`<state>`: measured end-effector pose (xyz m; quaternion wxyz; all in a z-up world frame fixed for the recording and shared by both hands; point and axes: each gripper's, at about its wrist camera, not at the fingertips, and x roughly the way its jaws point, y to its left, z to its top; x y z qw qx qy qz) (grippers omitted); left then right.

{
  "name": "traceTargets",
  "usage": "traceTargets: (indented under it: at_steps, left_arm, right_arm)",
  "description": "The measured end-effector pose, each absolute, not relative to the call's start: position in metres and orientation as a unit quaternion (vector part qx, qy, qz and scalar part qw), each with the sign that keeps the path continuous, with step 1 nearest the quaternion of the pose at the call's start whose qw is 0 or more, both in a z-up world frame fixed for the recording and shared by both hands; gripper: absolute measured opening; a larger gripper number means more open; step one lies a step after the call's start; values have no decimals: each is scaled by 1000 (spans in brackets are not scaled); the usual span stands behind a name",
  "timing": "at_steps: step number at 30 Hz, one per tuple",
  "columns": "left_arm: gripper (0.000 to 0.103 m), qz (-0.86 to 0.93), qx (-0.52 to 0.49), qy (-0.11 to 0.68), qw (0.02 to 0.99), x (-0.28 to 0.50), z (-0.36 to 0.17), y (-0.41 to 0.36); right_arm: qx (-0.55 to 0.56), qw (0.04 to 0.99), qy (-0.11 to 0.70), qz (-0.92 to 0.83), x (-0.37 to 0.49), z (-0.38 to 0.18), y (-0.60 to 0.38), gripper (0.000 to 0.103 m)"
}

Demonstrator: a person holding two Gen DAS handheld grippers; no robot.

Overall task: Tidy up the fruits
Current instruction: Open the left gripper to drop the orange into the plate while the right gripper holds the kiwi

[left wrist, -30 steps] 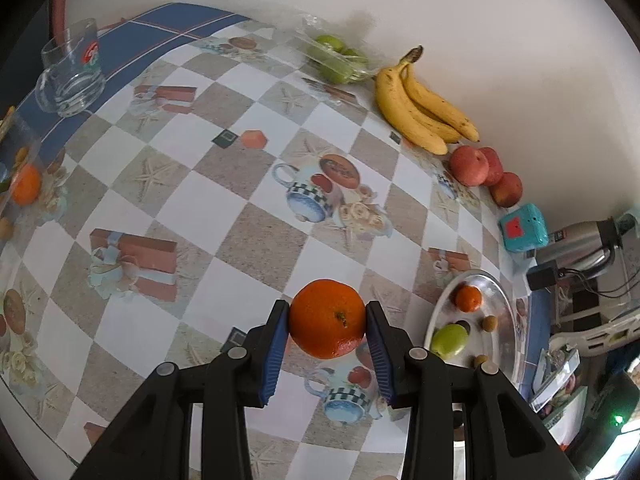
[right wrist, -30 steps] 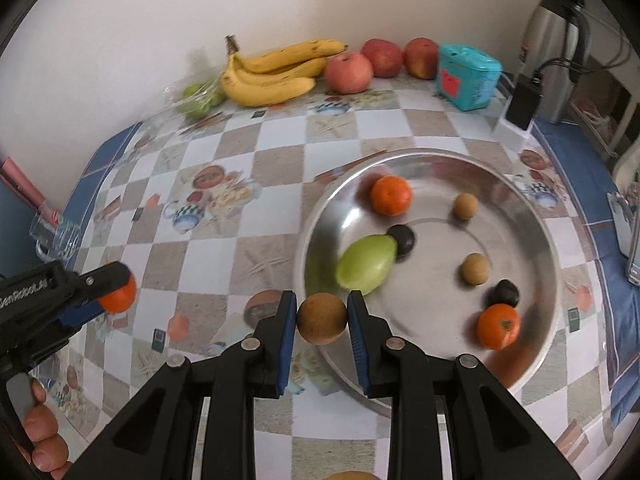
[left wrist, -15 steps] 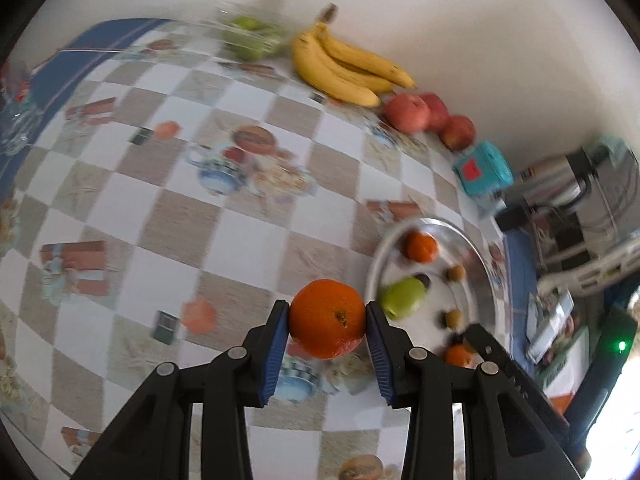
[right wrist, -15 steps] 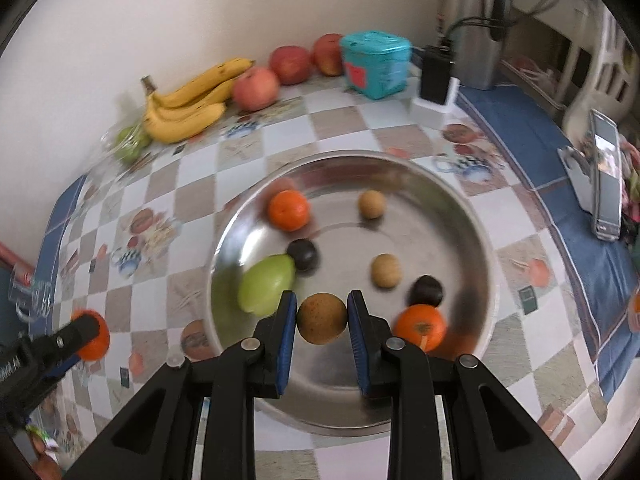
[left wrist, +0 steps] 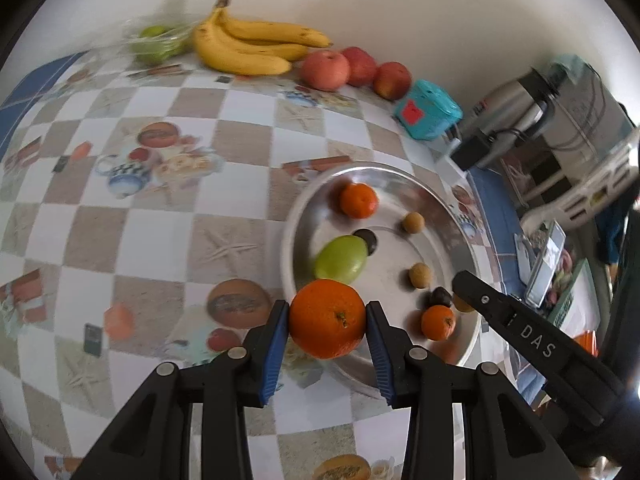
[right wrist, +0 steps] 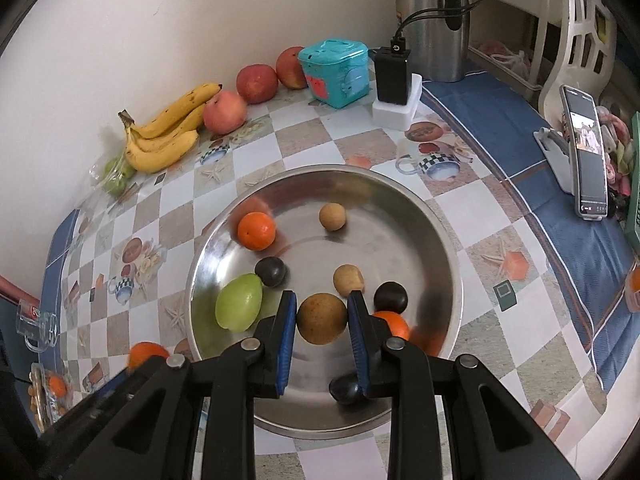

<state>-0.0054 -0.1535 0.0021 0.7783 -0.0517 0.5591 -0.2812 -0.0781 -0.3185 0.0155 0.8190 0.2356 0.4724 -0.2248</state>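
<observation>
- Orange (left wrist: 327,323) sat clamped in the left claw (left wrist: 327,338) at the steel bowl's (left wrist: 404,178) near rim
- Right claw (right wrist: 322,320) gripped a brown round fruit (right wrist: 322,318) over that bowl

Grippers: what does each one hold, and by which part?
Left gripper clamps an orange by its sides. Right gripper clamps a small brown fruit by its sides.

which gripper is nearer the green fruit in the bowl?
Left, narrowly. The left gripper, shut on an orange, hangs just in front of the green fruit at the bowl rim. The right gripper, holding a brown fruit, is beside it, toward the middle.
</observation>
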Motion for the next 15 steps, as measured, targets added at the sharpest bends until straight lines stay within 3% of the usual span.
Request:
traceTargets:
  at_steps: [15]
  left_arm:
    - [41,-287,-31,565,772,-6,-18,-168]
  right_arm:
    - [234,798,515,-209,-70,-11,-313,27]
